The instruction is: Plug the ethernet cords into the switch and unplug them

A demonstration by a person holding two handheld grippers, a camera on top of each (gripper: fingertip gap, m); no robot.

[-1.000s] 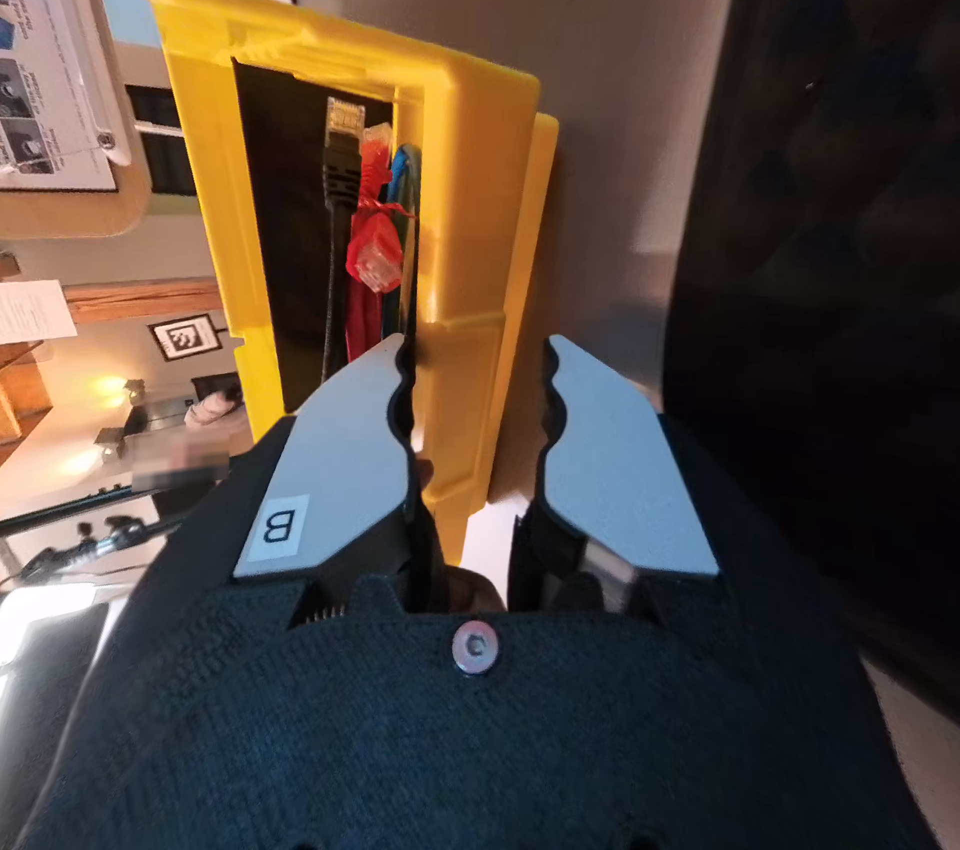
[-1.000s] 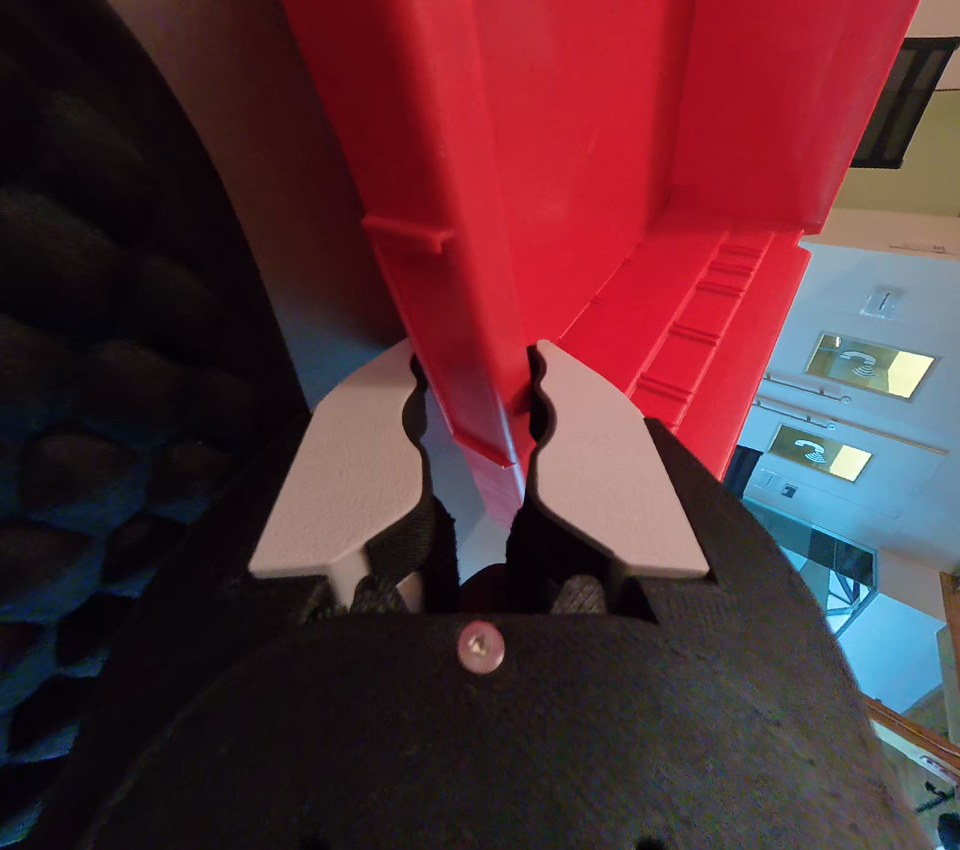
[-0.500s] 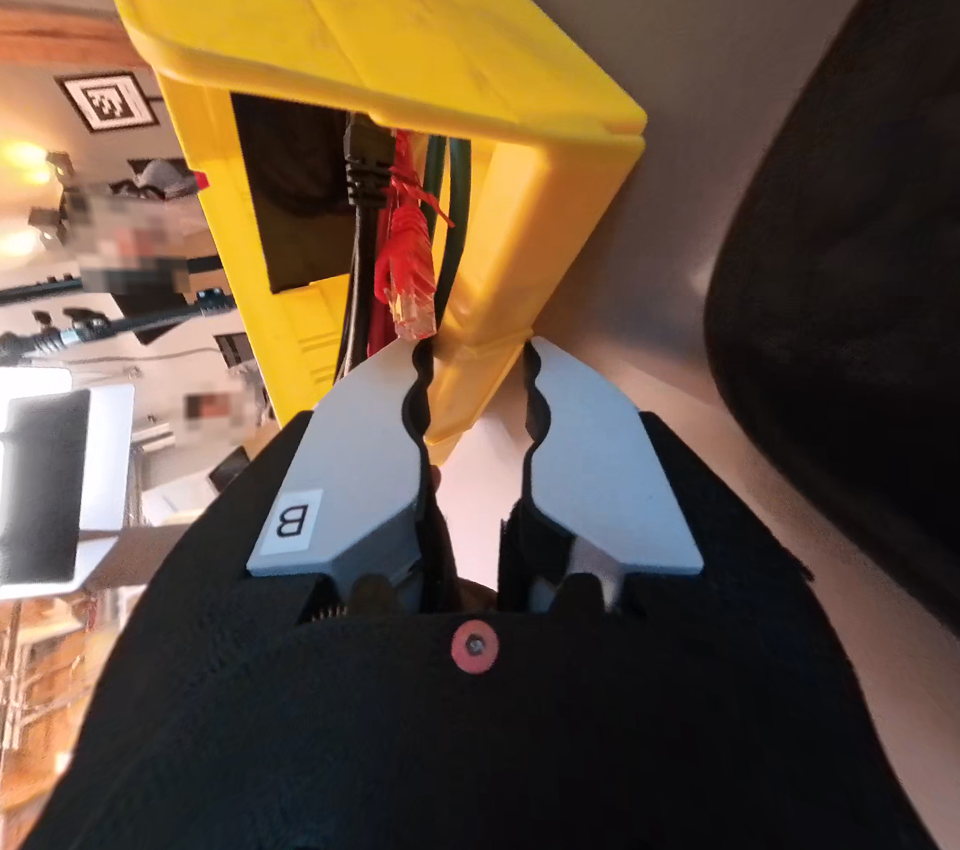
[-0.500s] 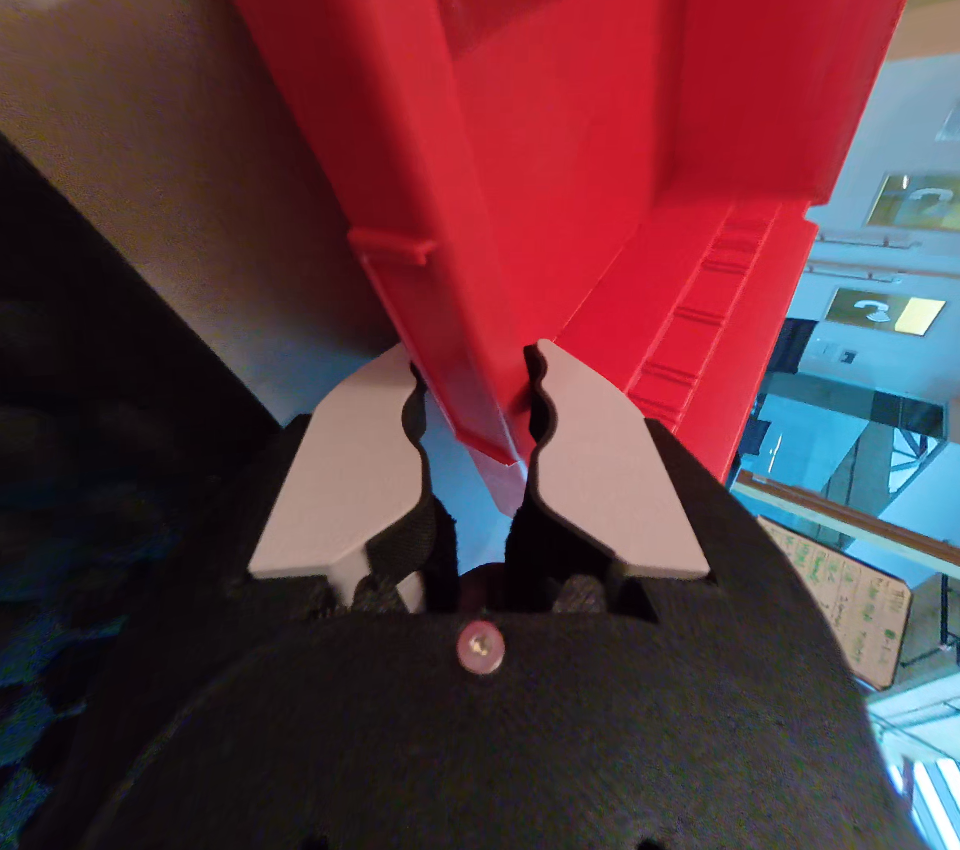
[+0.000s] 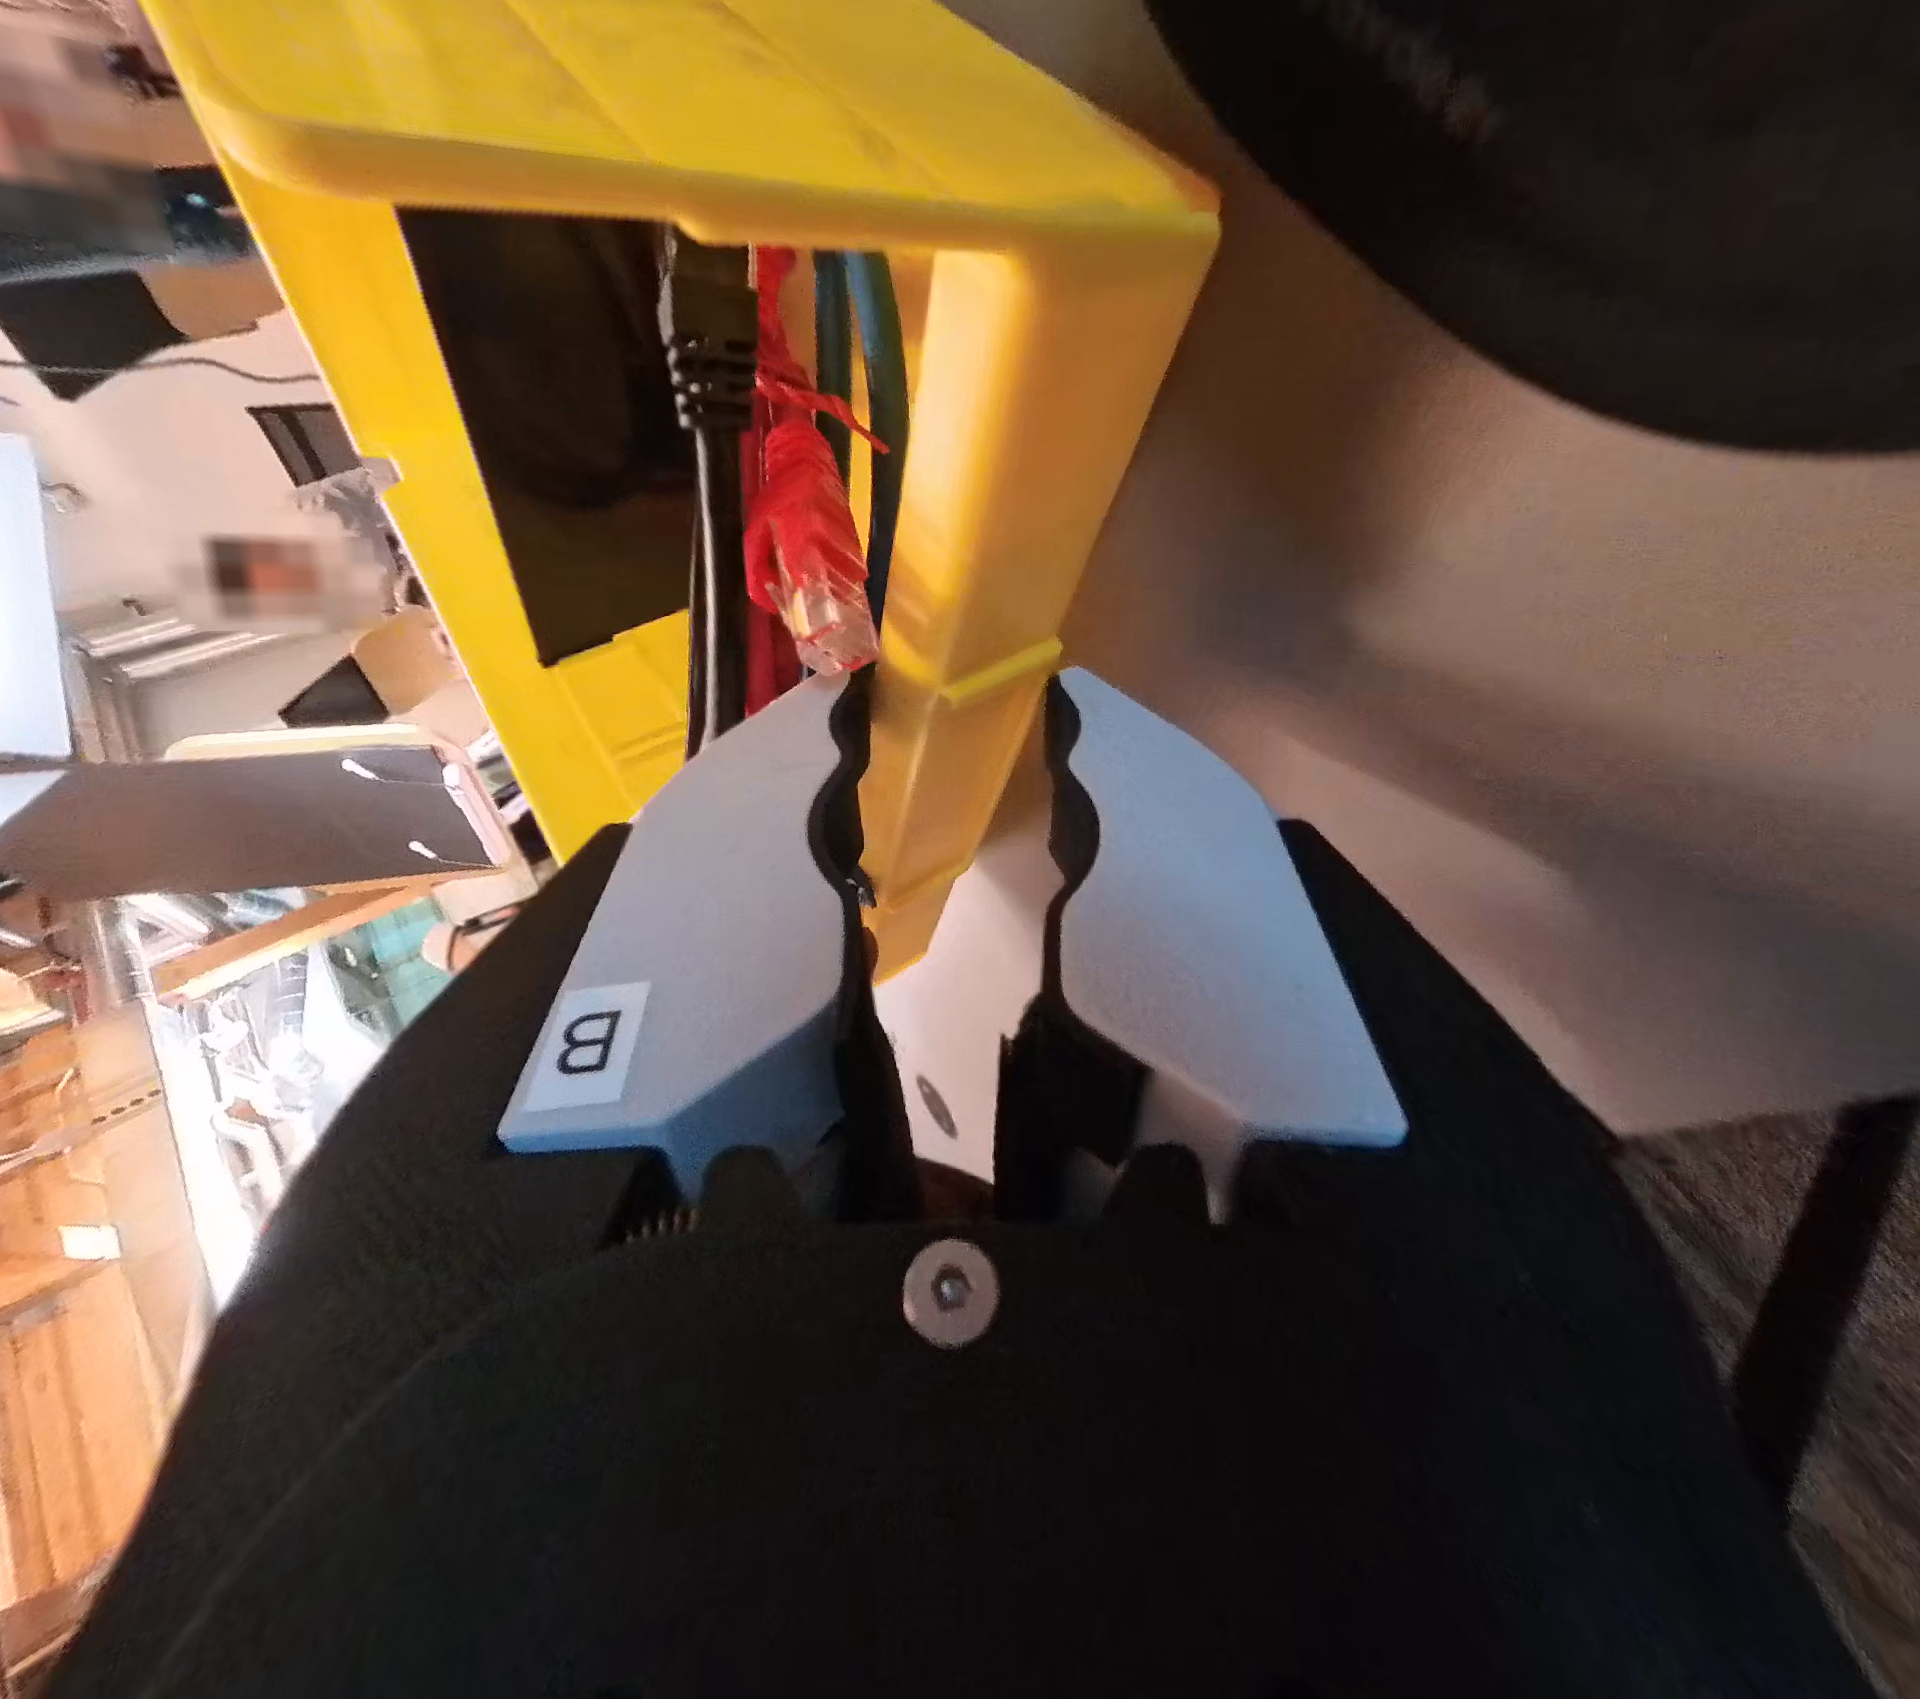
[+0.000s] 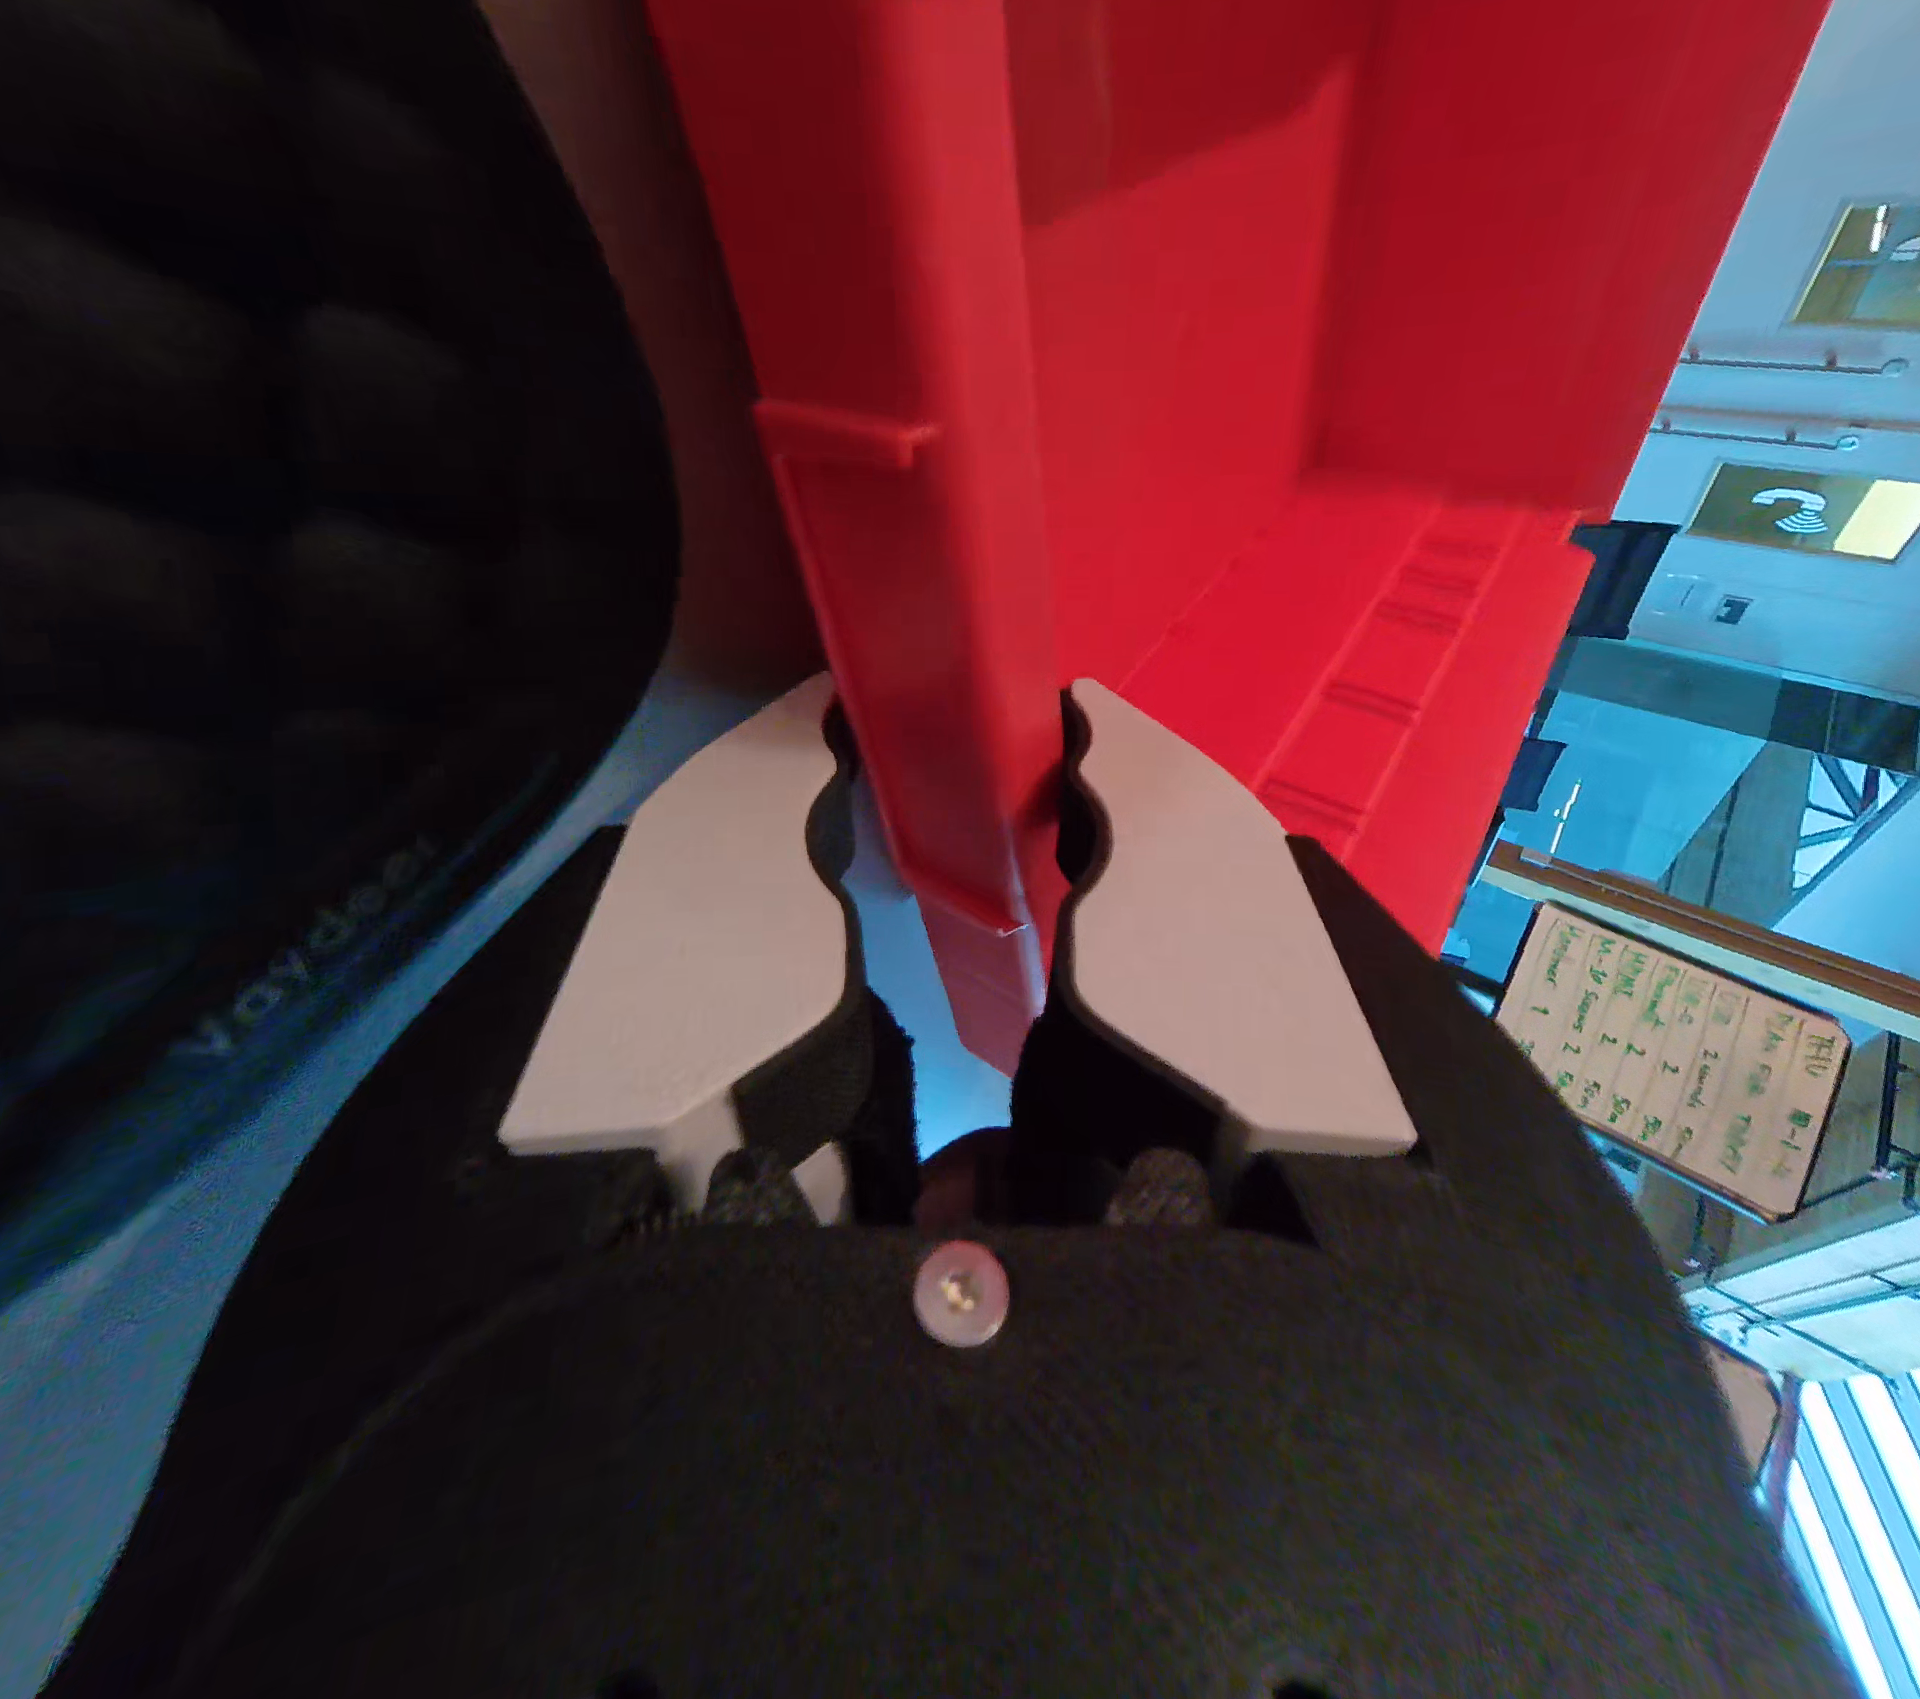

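Your left gripper [image 5: 951, 802] pinches the corner wall of a yellow bin [image 5: 644, 60], tipped so its opening faces you. Just ahead of the fingertips, inside the bin, hang the ethernet cords — a black cord [image 5: 712, 444], a red plug [image 5: 816, 569] and dark green and blue cords [image 5: 868, 361]. Your right gripper [image 6: 951, 818] is pressed onto the edge of an empty red bin [image 6: 1195, 247]. A dark padded object [image 6: 260, 299] sits to its left. No switch is in view, possibly hidden. You seem to be at setup — carrying the bins. Next, set both down, release them, then reach for one plug.
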